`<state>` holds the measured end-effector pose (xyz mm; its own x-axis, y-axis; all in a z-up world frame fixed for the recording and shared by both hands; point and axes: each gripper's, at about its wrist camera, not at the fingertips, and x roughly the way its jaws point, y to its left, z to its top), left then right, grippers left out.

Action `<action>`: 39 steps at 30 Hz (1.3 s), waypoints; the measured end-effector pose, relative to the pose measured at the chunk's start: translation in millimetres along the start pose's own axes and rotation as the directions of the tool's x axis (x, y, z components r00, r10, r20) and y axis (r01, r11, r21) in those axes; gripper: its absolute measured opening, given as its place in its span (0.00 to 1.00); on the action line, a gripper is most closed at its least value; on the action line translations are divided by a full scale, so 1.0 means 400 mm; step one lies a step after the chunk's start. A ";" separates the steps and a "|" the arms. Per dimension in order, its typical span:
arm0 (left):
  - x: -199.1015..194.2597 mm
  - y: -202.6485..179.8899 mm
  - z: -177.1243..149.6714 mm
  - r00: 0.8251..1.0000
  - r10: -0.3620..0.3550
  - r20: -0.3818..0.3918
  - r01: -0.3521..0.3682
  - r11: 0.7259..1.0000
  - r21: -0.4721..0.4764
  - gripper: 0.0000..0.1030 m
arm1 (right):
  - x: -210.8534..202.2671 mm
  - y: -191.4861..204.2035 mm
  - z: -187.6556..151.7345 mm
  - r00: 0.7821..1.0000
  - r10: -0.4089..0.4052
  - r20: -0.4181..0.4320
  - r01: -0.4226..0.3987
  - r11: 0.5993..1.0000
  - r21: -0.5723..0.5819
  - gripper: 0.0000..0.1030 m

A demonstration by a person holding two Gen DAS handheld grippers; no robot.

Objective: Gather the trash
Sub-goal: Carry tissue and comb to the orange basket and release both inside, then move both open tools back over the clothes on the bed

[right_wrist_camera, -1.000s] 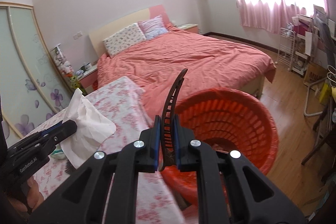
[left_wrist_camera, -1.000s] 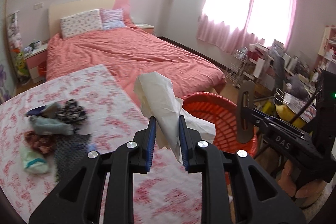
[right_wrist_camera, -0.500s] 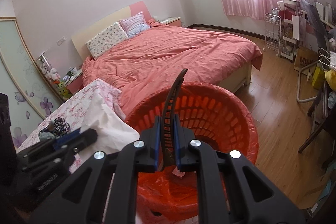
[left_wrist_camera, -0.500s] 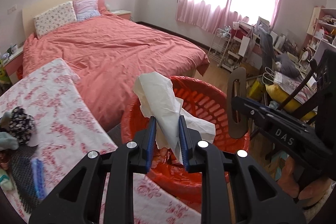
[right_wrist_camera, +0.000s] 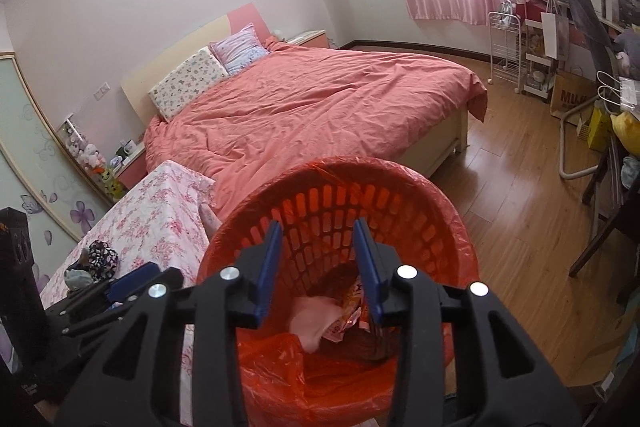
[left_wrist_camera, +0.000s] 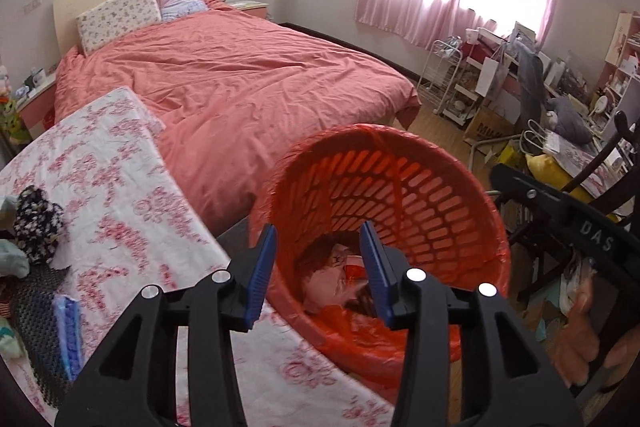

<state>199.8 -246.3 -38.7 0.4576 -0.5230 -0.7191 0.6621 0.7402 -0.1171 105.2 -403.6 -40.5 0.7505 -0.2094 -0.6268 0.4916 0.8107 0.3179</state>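
Tissue gone from opening left tool [left_wrist_camera: 318, 269]

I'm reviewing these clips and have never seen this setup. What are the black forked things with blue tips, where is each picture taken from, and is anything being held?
No robot here: a person holds a two-finger gripper in each hand, each with a camera looking along its fingers. One view is from the left gripper, the other from the right gripper. Both are over an orange basket lined with an orange bag, rubbish at its bottom. Their jaws are opening with nothing between them. The floral-covered table beside it carries a pile of small fabric items.
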 end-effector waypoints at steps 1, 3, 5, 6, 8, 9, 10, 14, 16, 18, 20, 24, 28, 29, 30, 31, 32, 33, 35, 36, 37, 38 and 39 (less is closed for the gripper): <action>-0.004 0.003 -0.001 1.000 0.010 0.001 -0.010 1.000 0.002 0.43 | -0.003 0.002 0.000 1.000 -0.006 0.002 0.006 1.000 -0.006 0.38; -0.017 0.016 -0.007 0.999 0.037 0.006 -0.037 0.999 0.004 0.43 | -0.012 0.008 -0.003 1.000 -0.019 0.009 0.019 1.000 -0.021 0.42; -0.028 0.038 -0.012 0.998 0.059 0.007 -0.059 0.998 -0.003 0.43 | -0.019 0.019 -0.005 1.000 -0.027 0.014 0.027 0.999 -0.034 0.44; -0.039 0.052 -0.021 0.997 0.075 0.005 -0.075 0.997 -0.008 0.43 | -0.022 0.028 -0.008 0.999 -0.028 0.017 0.029 0.999 -0.040 0.46; -0.051 0.070 -0.031 0.995 0.098 0.006 -0.098 0.995 -0.011 0.44 | -0.026 0.044 -0.013 0.999 -0.029 0.019 0.030 0.998 -0.051 0.48; -0.065 0.086 -0.042 0.993 0.121 0.010 -0.121 0.993 -0.012 0.44 | -0.028 0.058 -0.019 0.999 -0.031 0.019 0.032 0.998 -0.061 0.49; -0.075 0.096 -0.050 0.990 0.138 0.013 -0.138 0.990 -0.013 0.44 | -0.031 0.068 -0.022 0.999 -0.032 0.020 0.034 0.997 -0.070 0.50; -0.117 0.156 -0.073 0.980 0.196 0.016 -0.195 0.980 -0.041 0.45 | -0.030 0.125 -0.039 1.000 -0.027 0.015 0.028 0.993 -0.110 0.52; -0.142 0.198 -0.089 0.970 0.242 0.020 -0.240 0.968 -0.066 0.51 | -0.024 0.168 -0.056 1.000 -0.017 0.002 0.017 0.990 -0.141 0.53; -0.168 0.243 -0.106 0.956 0.292 0.028 -0.288 0.953 -0.093 0.56 | -0.021 0.207 -0.072 1.000 -0.006 -0.007 0.004 0.985 -0.171 0.53; -0.199 0.297 -0.125 0.943 0.331 0.029 -0.325 0.937 -0.131 0.56 | -0.016 0.251 -0.090 1.000 0.005 -0.015 -0.008 0.979 -0.202 0.54; -0.244 0.394 -0.166 0.908 0.418 0.027 -0.406 0.894 -0.189 0.56 | 0.001 0.373 -0.144 0.997 0.053 -0.048 -0.064 0.957 -0.282 0.55; -0.283 0.514 -0.217 0.877 0.480 -0.016 -0.467 0.843 -0.269 0.56 | 0.025 0.501 -0.201 0.988 0.117 -0.097 -0.144 0.929 -0.342 0.55; -0.293 0.537 -0.227 0.877 0.481 -0.024 -0.466 0.836 -0.290 0.56 | 0.030 0.534 -0.217 0.985 0.133 -0.111 -0.164 0.921 -0.353 0.55; -0.307 0.571 -0.243 0.876 0.482 -0.033 -0.465 0.823 -0.327 0.56 | 0.034 0.560 -0.229 0.982 0.145 -0.122 -0.180 0.915 -0.360 0.55; -0.314 0.587 -0.252 0.874 0.485 -0.036 -0.467 0.816 -0.342 0.56 | 0.041 0.594 -0.244 0.977 0.163 -0.137 -0.203 0.906 -0.370 0.55; -0.326 0.611 -0.265 0.868 0.494 -0.042 -0.474 0.803 -0.361 0.56 | 0.046 0.616 -0.253 0.974 0.174 -0.147 -0.218 0.900 -0.378 0.55; -0.333 0.621 -0.271 0.865 0.500 -0.045 -0.479 0.797 -0.369 0.56 | 0.054 0.656 -0.272 0.968 0.191 -0.166 -0.242 0.888 -0.391 0.55; -0.352 0.649 -0.287 0.858 0.512 -0.047 -0.489 0.784 -0.383 0.56 | 0.063 0.708 -0.299 0.960 0.209 -0.189 -0.271 0.870 -0.413 0.55; -0.362 0.667 -0.297 0.853 0.520 -0.049 -0.496 0.775 -0.392 0.56 | 0.067 0.732 -0.313 0.956 0.215 -0.198 -0.282 0.861 -0.424 0.55; -0.370 0.677 -0.309 0.851 0.523 -0.050 -0.498 0.771 -0.396 0.56 | 0.071 0.749 -0.323 0.954 0.219 -0.205 -0.290 0.854 -0.432 0.55; -0.379 0.682 -0.320 0.849 0.526 -0.051 -0.500 0.767 -0.402 0.56 | 0.075 0.765 -0.333 0.950 0.225 -0.215 -0.300 0.847 -0.439 0.55; -0.385 0.692 -0.329 0.849 0.526 -0.054 -0.499 0.763 -0.411 0.56 | 0.085 0.790 -0.347 0.946 0.226 -0.230 -0.309 0.840 -0.447 0.55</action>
<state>234.6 94.9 -50.4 0.7047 -0.0315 -0.7088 0.0330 0.9994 -0.0116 224.9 -78.6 -60.1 0.7198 0.1113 -0.6852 -0.0167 0.9896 0.1432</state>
